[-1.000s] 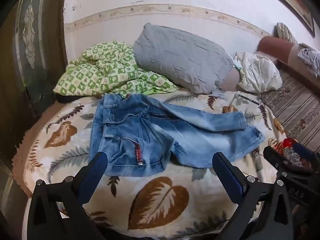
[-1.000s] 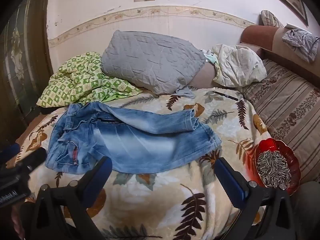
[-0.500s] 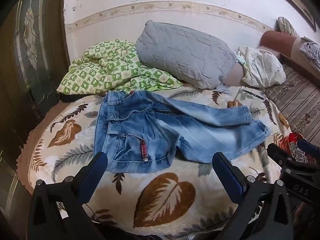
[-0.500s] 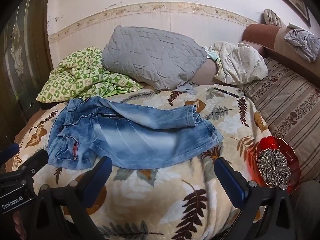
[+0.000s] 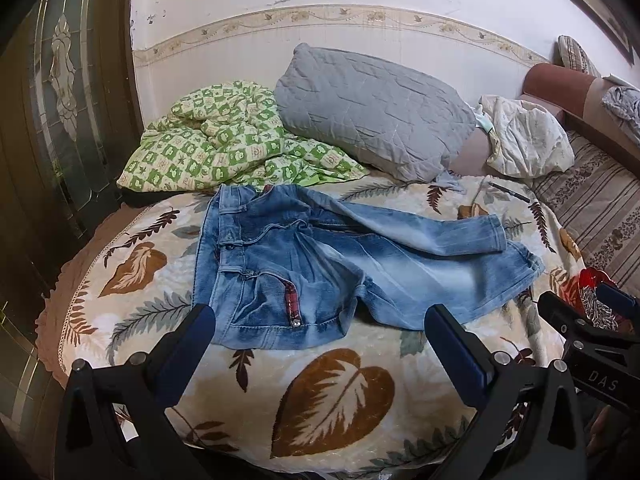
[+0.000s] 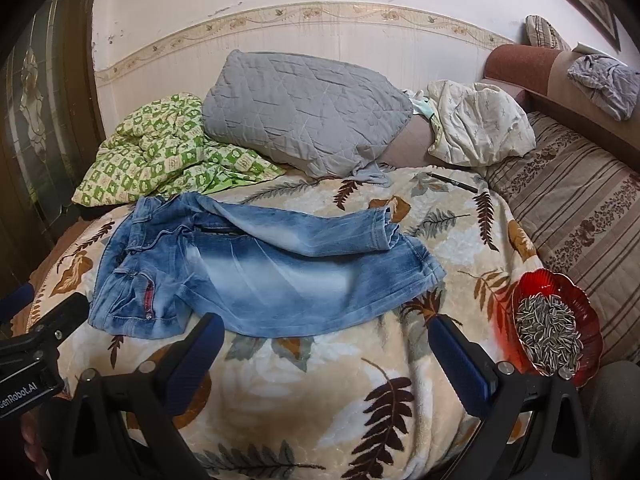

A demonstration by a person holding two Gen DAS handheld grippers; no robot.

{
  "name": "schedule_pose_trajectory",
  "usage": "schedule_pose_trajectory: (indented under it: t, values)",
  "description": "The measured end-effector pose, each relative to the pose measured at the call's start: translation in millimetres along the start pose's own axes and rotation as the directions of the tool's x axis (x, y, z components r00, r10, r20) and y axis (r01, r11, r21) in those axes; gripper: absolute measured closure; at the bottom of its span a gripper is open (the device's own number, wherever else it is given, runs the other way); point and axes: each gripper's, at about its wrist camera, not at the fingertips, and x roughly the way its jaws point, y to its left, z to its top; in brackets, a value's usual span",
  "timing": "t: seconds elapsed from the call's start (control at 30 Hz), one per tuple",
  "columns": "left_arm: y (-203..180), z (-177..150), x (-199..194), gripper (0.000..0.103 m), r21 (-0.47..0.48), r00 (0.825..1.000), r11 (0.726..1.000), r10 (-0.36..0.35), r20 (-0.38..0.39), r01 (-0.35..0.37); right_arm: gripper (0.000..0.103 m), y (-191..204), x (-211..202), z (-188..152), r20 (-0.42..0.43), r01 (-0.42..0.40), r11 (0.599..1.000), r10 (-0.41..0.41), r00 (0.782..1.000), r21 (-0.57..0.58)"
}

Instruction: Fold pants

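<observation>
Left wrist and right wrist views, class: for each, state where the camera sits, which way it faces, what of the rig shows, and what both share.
Left wrist: on the left gripper, facing the jeans' waistband end; open jaws, right gripper at right edge.
Right wrist: on the right gripper, facing the leg hems; red bowl of sunflower seeds alongside.
Shared: jeans, grey pillow, green checked quilt.

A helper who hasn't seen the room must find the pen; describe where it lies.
Start at the big grey pillow leaning against the wall. Just right of its lower corner, on the leaf-print blanket, lies the pen, short of the striped sofa cushion. It is the only thin, dark, straight thing among soft fabrics.
</observation>
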Motion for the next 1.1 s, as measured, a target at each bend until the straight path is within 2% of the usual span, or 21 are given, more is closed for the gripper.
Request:
schedule_pose_trajectory:
  t: [1.1]
  values:
    - [5.1,-1.4,0.5,0.000,0.002,1.000,1.000,0.010,0.000,-0.010,0.000,0.9,2.9,-4.3,-0.003,-0.002,1.000,0.002,1.000,-0.002]
